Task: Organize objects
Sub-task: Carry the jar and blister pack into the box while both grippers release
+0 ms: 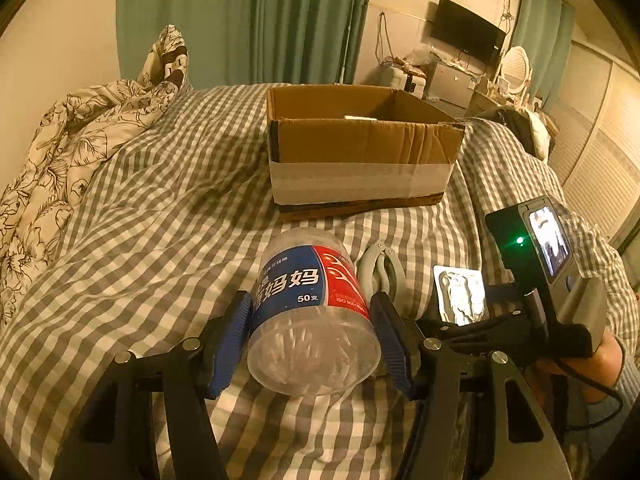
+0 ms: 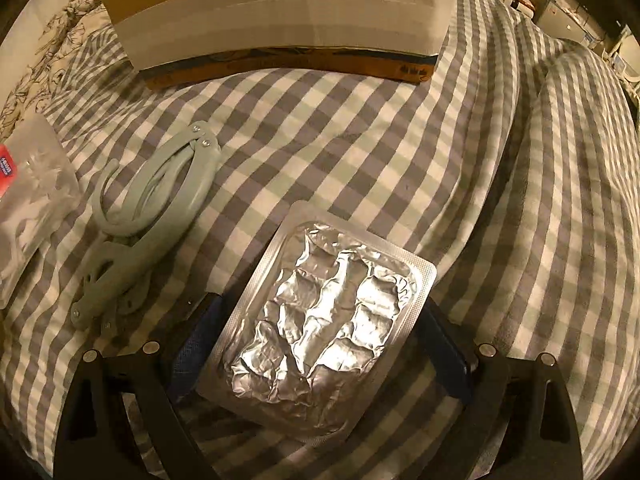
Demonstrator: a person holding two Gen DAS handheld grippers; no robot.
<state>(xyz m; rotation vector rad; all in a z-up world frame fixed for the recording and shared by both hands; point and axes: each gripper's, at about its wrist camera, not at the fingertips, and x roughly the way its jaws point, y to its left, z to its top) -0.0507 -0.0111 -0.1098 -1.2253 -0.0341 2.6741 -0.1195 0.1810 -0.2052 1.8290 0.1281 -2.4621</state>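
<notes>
A clear plastic tub of cotton swabs (image 1: pixel 310 316) with a blue and red label lies on its side between the blue pads of my left gripper (image 1: pixel 312 344), which is shut on it. My right gripper (image 2: pixel 320 344) is shut on a silver foil blister pack (image 2: pixel 320 332); the pack also shows in the left wrist view (image 1: pixel 460 294). A grey-green folding hanger (image 2: pixel 152 216) lies on the checked bedspread between tub and pack, also in the left wrist view (image 1: pixel 380 272). An open cardboard box (image 1: pixel 360 148) stands further back; its white-taped front wall shows in the right wrist view (image 2: pixel 280 28).
A floral duvet (image 1: pixel 72 152) is bunched at the left. The checked bedspread (image 2: pixel 540 200) rises in folds to the right. A desk with a TV (image 1: pixel 468 30) and a mirror stands beyond the bed.
</notes>
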